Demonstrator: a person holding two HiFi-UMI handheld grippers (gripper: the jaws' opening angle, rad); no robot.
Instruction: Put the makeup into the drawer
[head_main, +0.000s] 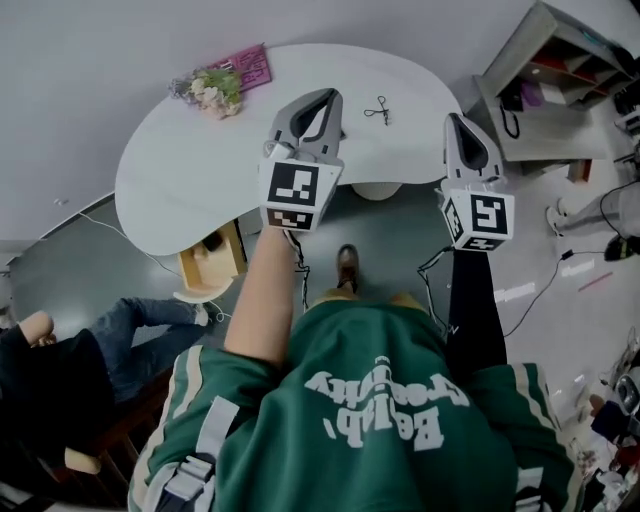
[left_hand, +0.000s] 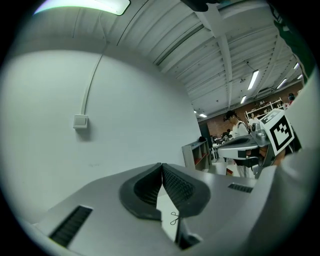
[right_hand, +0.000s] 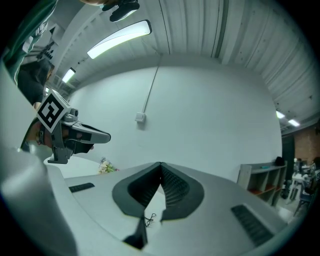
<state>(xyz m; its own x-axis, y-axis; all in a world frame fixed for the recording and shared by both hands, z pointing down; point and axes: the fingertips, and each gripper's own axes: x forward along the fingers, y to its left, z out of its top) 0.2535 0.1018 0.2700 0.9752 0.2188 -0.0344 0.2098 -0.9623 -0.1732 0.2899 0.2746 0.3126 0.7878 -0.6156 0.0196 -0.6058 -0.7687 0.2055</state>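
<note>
A small black wire-like tool (head_main: 377, 110) lies on the white curved table (head_main: 170, 190), between my two grippers and a little beyond them. It also shows through the jaw gap in the left gripper view (left_hand: 174, 218) and the right gripper view (right_hand: 149, 218). A pink flat item (head_main: 245, 65) lies at the table's far left beside a small flower bunch (head_main: 210, 90). My left gripper (head_main: 322, 97) and right gripper (head_main: 458, 120) are held level over the table's near edge. Both are shut, with jaws touching at the tips and nothing between them.
A wooden box-like unit (head_main: 212, 262), maybe a drawer, sits under the table's near-left edge. A grey shelf unit (head_main: 560, 80) stands at the right. A seated person in jeans (head_main: 130, 335) is at the lower left. Cables run across the floor (head_main: 530, 300).
</note>
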